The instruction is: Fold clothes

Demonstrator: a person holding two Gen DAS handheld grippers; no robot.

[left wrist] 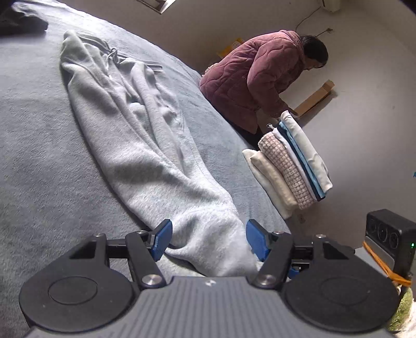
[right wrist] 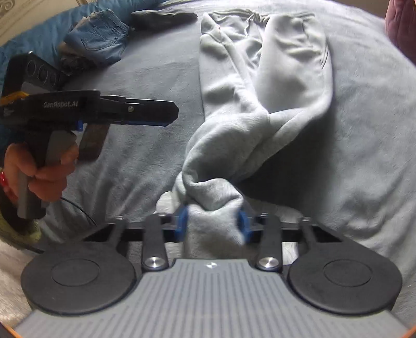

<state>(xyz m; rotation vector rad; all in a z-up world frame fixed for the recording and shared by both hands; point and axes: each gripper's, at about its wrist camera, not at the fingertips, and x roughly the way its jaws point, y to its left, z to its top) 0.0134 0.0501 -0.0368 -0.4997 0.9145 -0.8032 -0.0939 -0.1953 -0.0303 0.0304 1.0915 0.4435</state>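
Observation:
Light grey sweatpants lie lengthwise on the blue-grey bed cover, waistband and drawstring at the far end. In the right wrist view the near leg end of the sweatpants is bunched between the blue pads of my right gripper, which is shut on it. My left gripper stands open, and the leg end shows through its gap from below. From the right wrist view the left gripper is seen side-on, held by a hand, hovering left of the pants and touching nothing.
A stack of folded clothes sits at the bed's right edge. A person in a maroon quilted jacket bends over beyond it. Folded jeans and a dark garment lie at the far left of the bed.

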